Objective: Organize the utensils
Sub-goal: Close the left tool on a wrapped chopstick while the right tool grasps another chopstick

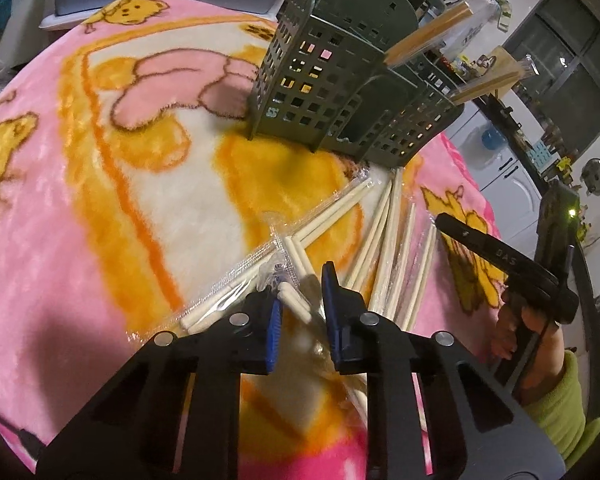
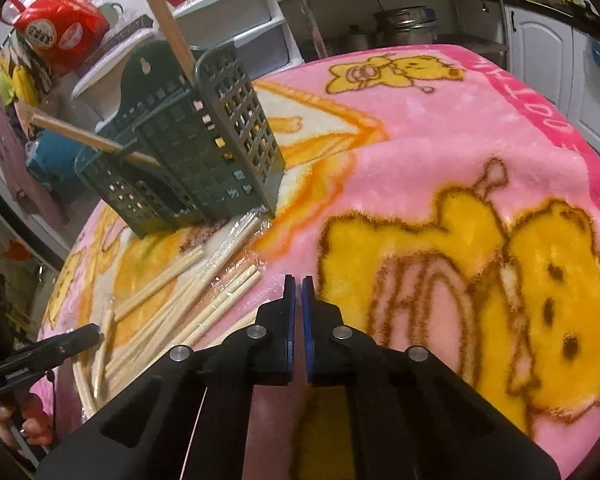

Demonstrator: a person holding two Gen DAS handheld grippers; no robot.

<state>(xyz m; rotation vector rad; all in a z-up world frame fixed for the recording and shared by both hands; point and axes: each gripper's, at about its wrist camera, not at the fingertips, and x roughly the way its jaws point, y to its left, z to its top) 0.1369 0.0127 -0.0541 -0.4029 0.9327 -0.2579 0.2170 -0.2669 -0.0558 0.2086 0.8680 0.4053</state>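
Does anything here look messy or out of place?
Yes. Wrapped chopsticks lie scattered at crossing angles on the pink blanket instead of in the green holder. Two wrapped pairs already in it lean askew, far over its rim.

A pink cartoon-bear blanket (image 2: pixel 440 152) lies before white drawers (image 2: pixel 236 28).

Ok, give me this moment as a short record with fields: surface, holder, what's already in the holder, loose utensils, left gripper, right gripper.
surface: pink cartoon-bear blanket
holder: dark green slotted utensil holder, upright on the blanket
in holder: two wrapped chopstick packs, leaning out of the top
loose utensils: wrapped chopstick packs scattered in front of the holder
left gripper: narrowly parted around the end of a wrapped pack; contact with the pads unclear
right gripper: shut, nothing between its fingers, above bare blanket
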